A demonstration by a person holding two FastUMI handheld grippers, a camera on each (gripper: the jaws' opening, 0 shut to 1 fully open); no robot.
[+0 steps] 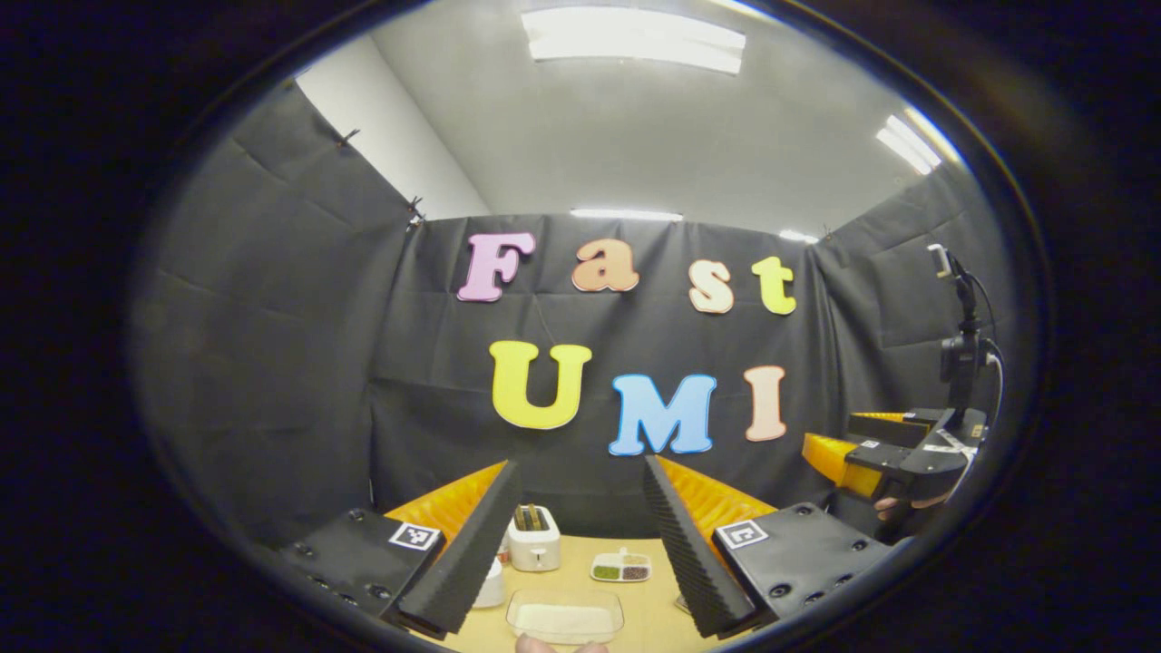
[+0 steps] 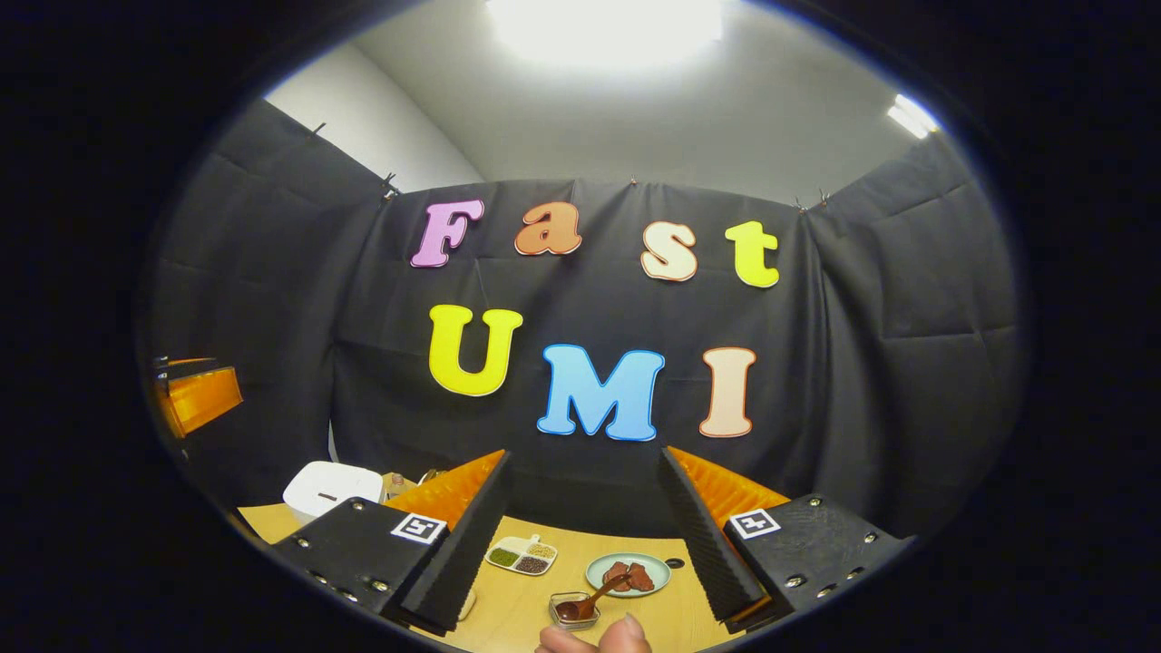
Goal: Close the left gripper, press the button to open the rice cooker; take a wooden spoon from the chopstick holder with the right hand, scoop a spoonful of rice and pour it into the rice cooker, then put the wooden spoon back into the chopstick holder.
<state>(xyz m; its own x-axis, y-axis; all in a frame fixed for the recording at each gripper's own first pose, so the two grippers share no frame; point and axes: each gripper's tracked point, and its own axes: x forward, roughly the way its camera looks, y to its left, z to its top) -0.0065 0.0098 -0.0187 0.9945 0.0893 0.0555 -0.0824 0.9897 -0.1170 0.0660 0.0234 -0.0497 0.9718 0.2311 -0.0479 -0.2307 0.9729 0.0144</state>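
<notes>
My left gripper (image 1: 580, 464) is raised above the wooden table (image 1: 653, 612), open and holding nothing. Below it a clear tray of white rice (image 1: 564, 618) lies near the front edge. The right gripper (image 1: 848, 458) hovers at the far right of the left gripper view, held by a hand (image 1: 907, 503). In the right gripper view my right gripper (image 2: 583, 453) is also open and holding nothing. The white rice cooker (image 2: 331, 490) sits at the table's left, lid down. A brown spoon (image 2: 599, 594) rests in a small clear dish (image 2: 573, 609). The left gripper (image 2: 195, 394) hangs at the left edge.
A white toaster (image 1: 533, 537) stands at the back, with a divided dish of grains (image 1: 621, 567) beside it. A white rounded object (image 1: 491, 585) is half hidden behind my left finger. A plate of brown food (image 2: 628, 574) lies mid-table. A camera stand (image 1: 961, 345) rises at the right.
</notes>
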